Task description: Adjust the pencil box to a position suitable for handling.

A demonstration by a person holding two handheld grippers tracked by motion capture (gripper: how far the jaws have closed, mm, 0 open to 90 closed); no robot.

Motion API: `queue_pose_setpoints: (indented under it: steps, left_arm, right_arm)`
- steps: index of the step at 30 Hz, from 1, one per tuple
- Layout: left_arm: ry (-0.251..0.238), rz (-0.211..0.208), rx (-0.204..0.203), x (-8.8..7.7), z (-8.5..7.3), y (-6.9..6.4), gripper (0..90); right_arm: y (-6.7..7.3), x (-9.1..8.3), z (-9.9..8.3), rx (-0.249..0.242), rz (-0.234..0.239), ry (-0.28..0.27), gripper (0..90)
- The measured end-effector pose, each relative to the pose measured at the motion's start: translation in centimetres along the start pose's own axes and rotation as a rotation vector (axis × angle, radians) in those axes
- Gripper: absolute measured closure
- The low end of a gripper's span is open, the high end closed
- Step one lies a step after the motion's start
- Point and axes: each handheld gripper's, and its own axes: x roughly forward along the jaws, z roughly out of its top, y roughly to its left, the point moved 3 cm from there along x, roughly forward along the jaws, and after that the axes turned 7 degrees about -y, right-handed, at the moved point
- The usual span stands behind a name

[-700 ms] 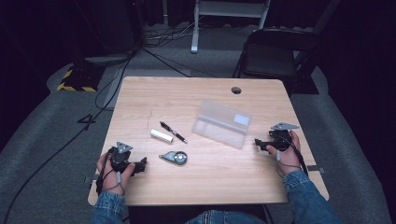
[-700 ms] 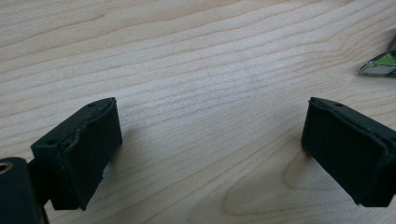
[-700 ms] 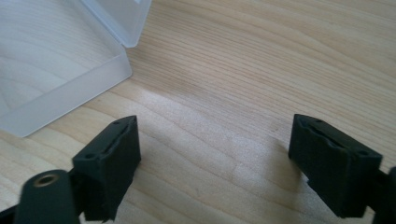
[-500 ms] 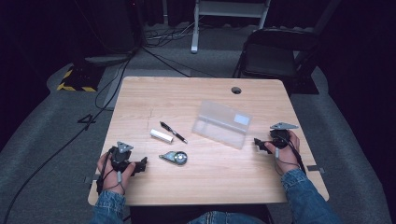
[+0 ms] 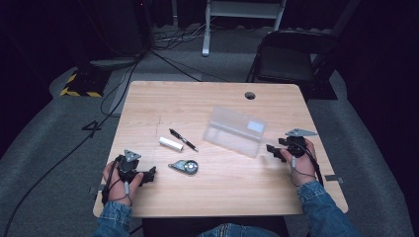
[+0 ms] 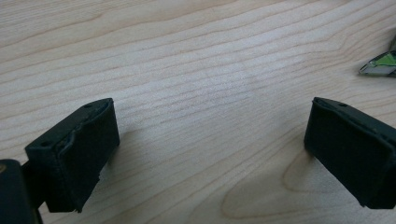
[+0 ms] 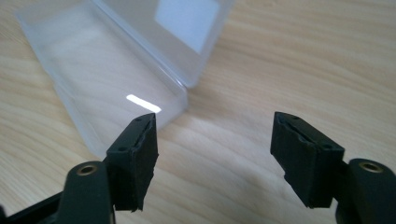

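Item one, my left gripper (image 5: 148,174): near the front left corner of the worktop (image 5: 197,103), resting low over the wood. Jaws spread wide, nothing between them; in the left gripper view I see bare grain between the pads (image 6: 74,154). Released.

Item two, tape measure (image 5: 185,167): small round grey piece, just right of my left gripper, near the front edge, apart from it. A corner of it shows at the right edge of the left gripper view (image 6: 380,63).

Item three, my right gripper (image 5: 272,151): toward the right edge of the worktop, jaws pointing left at the box. Jaws stand wide apart and grasp nothing; between them lies bare wood. I cannot tell whether the left pad (image 7: 135,154) touches the box's near corner or sits just short of it.

Item four, clear plastic box (image 5: 236,131): the thing I am reaching for, right of centre, just beyond my right gripper's tips. Lid raised, hinged along the far long side, with a pale label on it. Long axis runs slantwise, from the middle of the worktop toward the right front; the near short end faces my right gripper.

Item five, white cylinder (image 5: 171,143) and black pen (image 5: 183,139): side by side left of centre, both slanted, well apart from the box.

Item six, round hole (image 5: 250,95): near the far edge.
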Motion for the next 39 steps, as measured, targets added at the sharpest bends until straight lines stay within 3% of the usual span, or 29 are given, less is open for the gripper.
queue_pose_setpoints:
  steps: [4, 9, 13, 18, 24, 29, 39]
  left_arm:
    - [0.002, 0.000, -0.006, 0.2, 0.1, -0.1, 1.7]
    - [0.008, -0.003, -0.005, 0.4, 0.2, -0.2, 0.4]
    - [0.009, -0.005, -0.002, 0.4, 0.3, -0.3, 0.3]
    - [0.010, -0.005, 0.001, 0.4, 0.3, -0.3, 0.3]
    - [0.009, -0.008, 0.009, 0.4, 0.3, -0.3, 0.5]
    - [0.009, -0.010, 0.010, 0.4, 0.3, -0.3, 0.3]
    - [0.009, -0.031, 0.020, 0.1, 0.0, -0.5, 0.4]
  right_arm:
    - [1.1, 0.9, 0.7, -0.004, -0.007, -0.023, 25.6]
    - [2.1, 2.5, 0.7, -0.033, -0.033, -0.023, 25.7]
    - [2.6, 3.2, 0.8, -0.021, -0.031, -0.031, 26.9]
    - [3.5, 3.7, 0.2, -0.045, 0.004, 0.040, 26.5]
    - [3.6, 3.8, -0.4, -0.046, 0.019, 0.063, 27.9]
    - [3.8, 3.6, -0.5, -0.095, 0.042, 0.070, 35.6]
    - [4.0, 2.1, -1.4, -0.142, 0.110, 0.075, 37.4]
